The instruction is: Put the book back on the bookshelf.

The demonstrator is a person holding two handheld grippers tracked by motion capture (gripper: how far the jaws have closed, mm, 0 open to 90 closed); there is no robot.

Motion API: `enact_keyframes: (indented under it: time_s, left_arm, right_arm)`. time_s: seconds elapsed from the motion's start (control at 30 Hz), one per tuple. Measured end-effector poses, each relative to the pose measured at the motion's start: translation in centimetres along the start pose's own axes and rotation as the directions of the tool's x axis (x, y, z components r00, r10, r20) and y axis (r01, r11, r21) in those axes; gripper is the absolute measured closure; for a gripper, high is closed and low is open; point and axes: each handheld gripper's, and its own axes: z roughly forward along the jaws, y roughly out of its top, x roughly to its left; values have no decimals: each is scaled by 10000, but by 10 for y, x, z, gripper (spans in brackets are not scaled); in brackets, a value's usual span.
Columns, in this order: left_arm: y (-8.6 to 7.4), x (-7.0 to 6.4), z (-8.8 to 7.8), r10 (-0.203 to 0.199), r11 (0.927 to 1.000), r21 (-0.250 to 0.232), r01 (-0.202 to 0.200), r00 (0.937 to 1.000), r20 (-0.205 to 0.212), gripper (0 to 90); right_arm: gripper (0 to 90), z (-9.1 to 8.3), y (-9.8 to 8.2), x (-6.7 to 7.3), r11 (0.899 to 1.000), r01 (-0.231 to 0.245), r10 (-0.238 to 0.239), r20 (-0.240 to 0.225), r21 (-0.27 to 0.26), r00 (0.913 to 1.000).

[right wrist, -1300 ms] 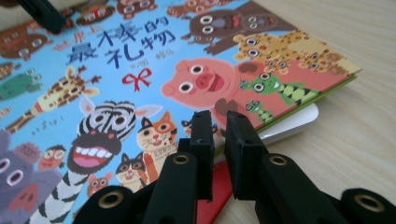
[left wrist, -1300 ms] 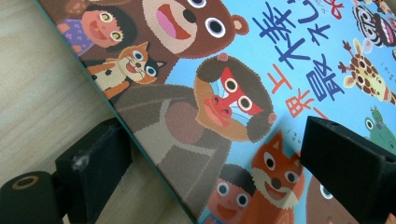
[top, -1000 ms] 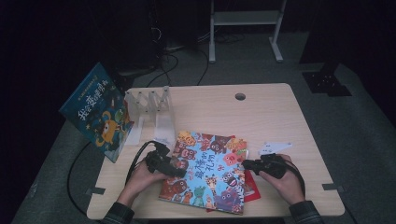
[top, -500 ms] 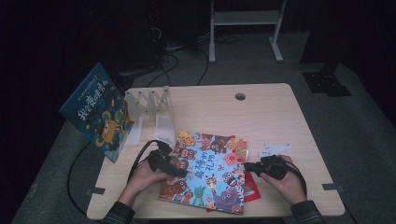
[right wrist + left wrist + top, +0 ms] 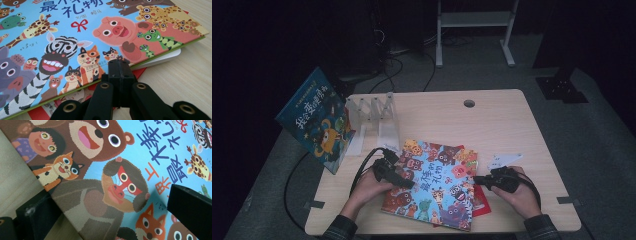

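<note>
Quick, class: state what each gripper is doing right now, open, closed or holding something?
Left gripper: open, jaws astride the animal picture book edge.
Right gripper: closed, holding nothing, at the book's edge.

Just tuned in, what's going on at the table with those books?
A person works at a picture book lying flat on the table, on top of a red book. The left gripper has just been opening; its jaws stand wide, straddling the book's left edge. The right gripper is shut, its tip at the book's right edge. Another book leans by the rack.
</note>
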Motion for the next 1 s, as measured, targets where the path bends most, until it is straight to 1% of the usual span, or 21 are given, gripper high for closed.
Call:
enact_keyframes:
  time_s: [0.17, 0.23, 0.3, 0.33, 0.37, 0.43, 0.53, 0.6, 0.83, 0.87, 1.0]
  left_arm:
    - [1, 1, -1, -36, 10000, 4, 36, 9999, 125, 2]
    - [2, 0, -3, -59, 9999, -89, 60, 9999, 143, 1]
    - [3, -1, -7, -72, 9995, -315, 81, 9996, 282, 2]
    - [3, -1, -7, -72, 9995, -315, 81, 9996, 282, 2]
    - [3, -2, -10, -56, 9991, -420, 69, 9995, 313, 2]
    - [6, -6, -16, 68, 9979, -643, -48, 9995, 317, 8]
    - [9, -9, -24, 159, 9951, -980, -120, 9991, 389, 27]
    - [11, -11, -26, 193, 9945, -1039, -154, 9991, 365, 27]
    - [18, -19, -34, 451, 9936, -1055, -406, 9982, 399, 29]
    - [20, -20, -35, 445, 9928, -1128, -395, 9981, 421, 30]
    - [25, -23, -39, 530, 9924, -1131, -478, 9976, 435, 37]
  right_arm:
    - [894, 0, 0, 0, 10000, 2, -2, -39, 47, 10000]
    - [894, 0, 0, 0, 10000, -9, 9, -39, 49, 10000]
    - [894, 0, 0, 0, 10000, -38, 38, -83, 31, 10000]
    - [894, 0, 0, 0, 10000, -36, 36, -90, 30, 10000]
    - [894, 0, 0, 0, 10000, -36, 36, -90, 30, 10000]
    - [894, 0, -1, -1, 10000, -35, 35, -100, 36, 9999]
    - [894, 0, -1, -1, 10000, -65, 66, -110, 63, 9999]
    - [894, -1, -2, 0, 9999, -101, 103, -268, 81, 9996]
    - [894, -1, -3, 0, 9999, -99, 102, -420, 80, 9991]
    - [893, -2, -3, 0, 9999, -108, 113, -463, 117, 9989]
    - [894, -3, -4, 1, 9998, -33, 45, -602, 196, 9982]
